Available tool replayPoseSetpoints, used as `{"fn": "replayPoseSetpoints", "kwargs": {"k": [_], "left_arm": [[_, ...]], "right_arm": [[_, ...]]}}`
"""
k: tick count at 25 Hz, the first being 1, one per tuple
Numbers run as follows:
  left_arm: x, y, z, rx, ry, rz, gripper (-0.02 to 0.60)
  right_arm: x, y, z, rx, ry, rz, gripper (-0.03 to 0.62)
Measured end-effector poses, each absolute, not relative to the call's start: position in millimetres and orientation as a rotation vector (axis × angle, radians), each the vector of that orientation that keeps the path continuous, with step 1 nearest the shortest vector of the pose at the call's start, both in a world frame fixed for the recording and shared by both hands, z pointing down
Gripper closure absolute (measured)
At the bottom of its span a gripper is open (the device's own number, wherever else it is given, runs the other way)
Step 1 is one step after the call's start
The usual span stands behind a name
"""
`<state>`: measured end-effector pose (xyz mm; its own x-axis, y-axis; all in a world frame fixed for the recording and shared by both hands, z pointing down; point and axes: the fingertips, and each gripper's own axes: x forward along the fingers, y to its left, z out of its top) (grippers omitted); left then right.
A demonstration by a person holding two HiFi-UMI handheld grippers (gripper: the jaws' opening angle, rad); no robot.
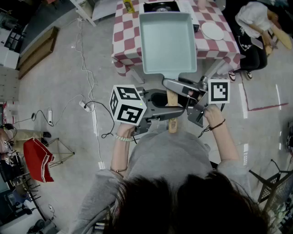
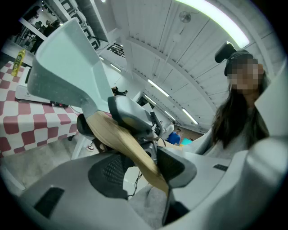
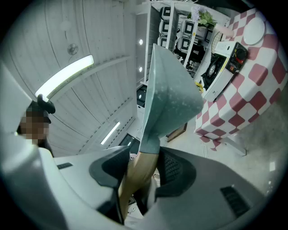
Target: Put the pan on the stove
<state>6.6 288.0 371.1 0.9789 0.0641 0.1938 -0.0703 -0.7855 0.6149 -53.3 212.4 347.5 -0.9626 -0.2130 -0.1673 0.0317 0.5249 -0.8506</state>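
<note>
Wooden handle [image 1: 172, 122] of the pan [image 1: 167, 41] is clamped by left gripper [image 2: 135, 168] and right gripper [image 3: 137, 168], facing inward from opposite sides.

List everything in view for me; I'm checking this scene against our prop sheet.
pan: one, pale green with a wooden handle, held up near the table
table: one, red-and-white checked cloth, ahead of the person
stove: one, black and white, far end of the table
plate: one, white, right side of the table
cables: several, white and black, floor left of the table
red cloth: one, on a rack, far left
other person: one, right of the table
left gripper: one, grey, shut on the handle
right gripper: one, grey, shut on the handle
</note>
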Motion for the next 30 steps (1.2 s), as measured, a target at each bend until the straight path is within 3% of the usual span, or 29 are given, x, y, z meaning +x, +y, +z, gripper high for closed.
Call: {"fn": "replayPoseSetpoints", "kwargs": {"k": [30], "left_arm": [[30.3,266.5,373.0,2.459,-0.057,0.234,0.382]], "right_arm": [[-32.6,192.2,351.1,-0.165,2.51,-1.45,0.404]]}}
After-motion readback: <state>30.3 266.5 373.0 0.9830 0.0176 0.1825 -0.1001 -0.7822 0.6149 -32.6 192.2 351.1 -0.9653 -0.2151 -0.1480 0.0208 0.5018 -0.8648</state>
